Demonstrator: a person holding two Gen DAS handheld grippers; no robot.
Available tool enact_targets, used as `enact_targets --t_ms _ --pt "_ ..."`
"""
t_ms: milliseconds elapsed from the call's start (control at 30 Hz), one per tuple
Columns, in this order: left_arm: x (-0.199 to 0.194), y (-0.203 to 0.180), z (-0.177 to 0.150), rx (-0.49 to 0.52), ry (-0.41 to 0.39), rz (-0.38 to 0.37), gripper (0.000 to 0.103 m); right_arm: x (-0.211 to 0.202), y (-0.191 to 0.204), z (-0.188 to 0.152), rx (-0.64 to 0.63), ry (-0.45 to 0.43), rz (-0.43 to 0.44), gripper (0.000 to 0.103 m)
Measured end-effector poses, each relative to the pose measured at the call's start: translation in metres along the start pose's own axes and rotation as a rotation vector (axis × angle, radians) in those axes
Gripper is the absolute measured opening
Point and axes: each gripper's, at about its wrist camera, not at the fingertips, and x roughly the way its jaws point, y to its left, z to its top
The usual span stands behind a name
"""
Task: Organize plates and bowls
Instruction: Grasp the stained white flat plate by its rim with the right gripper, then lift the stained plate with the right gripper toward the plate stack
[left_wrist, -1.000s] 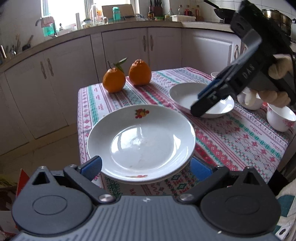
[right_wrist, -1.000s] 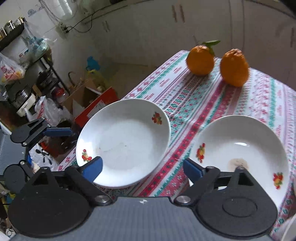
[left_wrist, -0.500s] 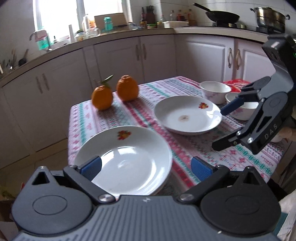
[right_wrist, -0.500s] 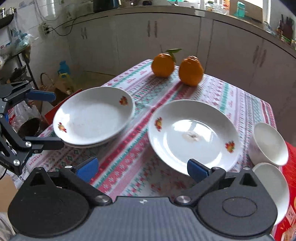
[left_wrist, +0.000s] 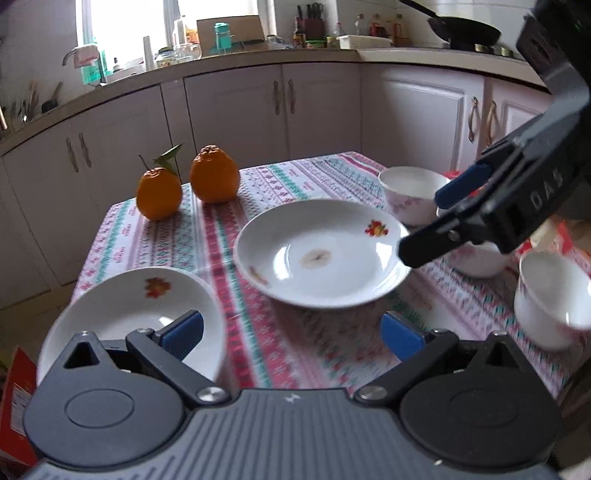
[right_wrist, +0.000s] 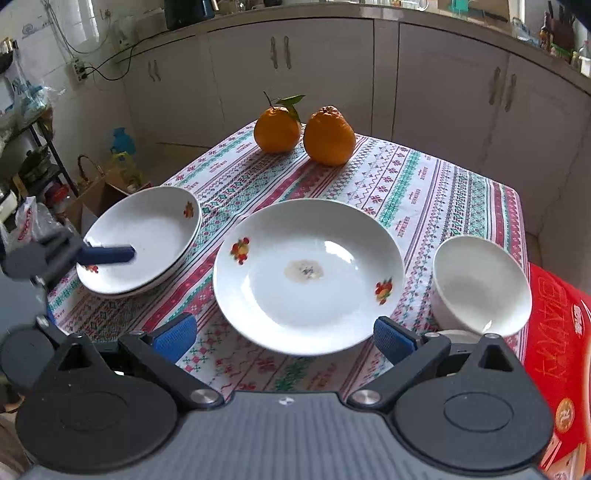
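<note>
A stained white plate (right_wrist: 308, 275) with fruit prints lies mid-table, straight ahead of my open, empty right gripper (right_wrist: 284, 332); it also shows in the left wrist view (left_wrist: 323, 253). A stack of two white plates (right_wrist: 142, 240) sits at the table's left edge, also in the left wrist view (left_wrist: 133, 317). My left gripper (left_wrist: 291, 332) is open and empty; one blue finger (right_wrist: 107, 254) reaches over the stack's rim. White bowls (right_wrist: 480, 280) stand at the right, several in the left wrist view (left_wrist: 410, 194). The right gripper (left_wrist: 454, 221) hovers by the plate's right rim.
Two oranges (right_wrist: 304, 131) sit at the table's far end on the patterned tablecloth (right_wrist: 424, 192). A red box (right_wrist: 554, 332) lies at the right edge. White kitchen cabinets (left_wrist: 280, 107) stand beyond the table. Clutter and bags (right_wrist: 33, 184) fill the floor at left.
Both grippers have swung toward the middle of the table. The left one has turned right off the stack; the right one has closed in on the stained plate.
</note>
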Motion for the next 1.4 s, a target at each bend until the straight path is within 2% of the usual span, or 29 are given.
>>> enact_targets --t_ms 100,300,467,800,1033,1267,1400 --pt "0.011 -0.012 0.004 -0.023 0.001 0.012 0.102 0.001 -0.009 0.012 -0.026 0.008 0.036 0.103" --pt "0.037 -0.027 0.006 -0.045 0.060 0.042 0.102 0.016 -0.032 0.036 -0.085 0.037 0.075 0.103" --pt "0.050 -0.028 0.006 -0.075 0.077 0.048 0.102 0.039 -0.054 0.057 -0.086 0.083 0.127 0.103" --pt "0.073 -0.032 0.008 -0.074 0.129 0.052 0.102 0.095 -0.086 0.094 -0.099 0.171 0.156 0.100" --pt "0.081 -0.030 0.007 -0.079 0.139 0.041 0.101 0.135 -0.100 0.104 -0.082 0.237 0.185 0.084" --pt "0.086 -0.029 0.007 -0.076 0.148 0.027 0.099 0.154 -0.114 0.107 -0.026 0.272 0.237 0.066" --pt "0.087 -0.028 0.007 -0.075 0.148 0.019 0.099 0.160 -0.115 0.110 -0.018 0.283 0.264 0.063"
